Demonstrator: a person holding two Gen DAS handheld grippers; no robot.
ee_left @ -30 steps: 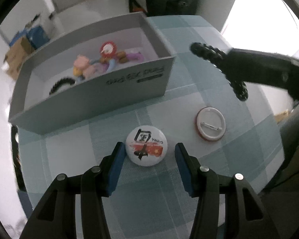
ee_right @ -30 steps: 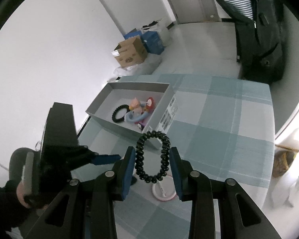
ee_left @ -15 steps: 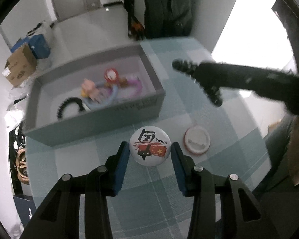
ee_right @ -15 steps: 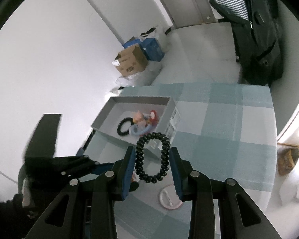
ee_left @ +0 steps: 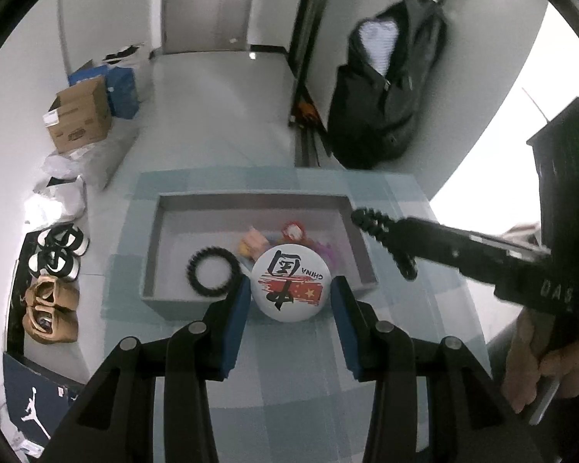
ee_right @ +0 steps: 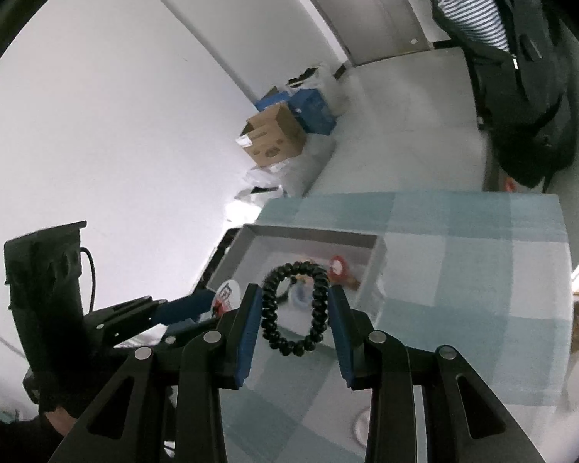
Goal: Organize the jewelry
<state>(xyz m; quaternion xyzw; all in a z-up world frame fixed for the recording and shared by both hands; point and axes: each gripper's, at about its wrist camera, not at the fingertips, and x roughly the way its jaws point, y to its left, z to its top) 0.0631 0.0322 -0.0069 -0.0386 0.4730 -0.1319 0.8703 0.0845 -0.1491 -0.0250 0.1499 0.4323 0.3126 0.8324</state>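
Observation:
My left gripper (ee_left: 289, 295) is shut on a white round badge (ee_left: 291, 285) with red and black print, held in the air over the near wall of the grey box (ee_left: 181, 298). Inside the box lie a black spiral hair tie (ee_left: 213, 270) and some pink and red trinkets (ee_left: 289, 231). My right gripper (ee_right: 295, 308) is shut on a second black spiral hair tie (ee_right: 270, 308), hanging above the box (ee_right: 312, 237). From the left wrist view this right gripper (ee_left: 405, 243) reaches in over the box's right end. A second badge (ee_right: 361, 426) lies face down on the checked cloth.
The table (ee_left: 289, 386) carries a blue-and-white checked cloth and ends just behind the box. On the floor beyond stand a cardboard box (ee_left: 79, 119), blue boxes, bags and shoes (ee_left: 58, 254). A dark backpack (ee_left: 386, 88) hangs at the far right wall.
My left gripper closed on the printed badge and lifted it off the cloth to the box's near wall. The right gripper carried its hair tie slightly toward the box.

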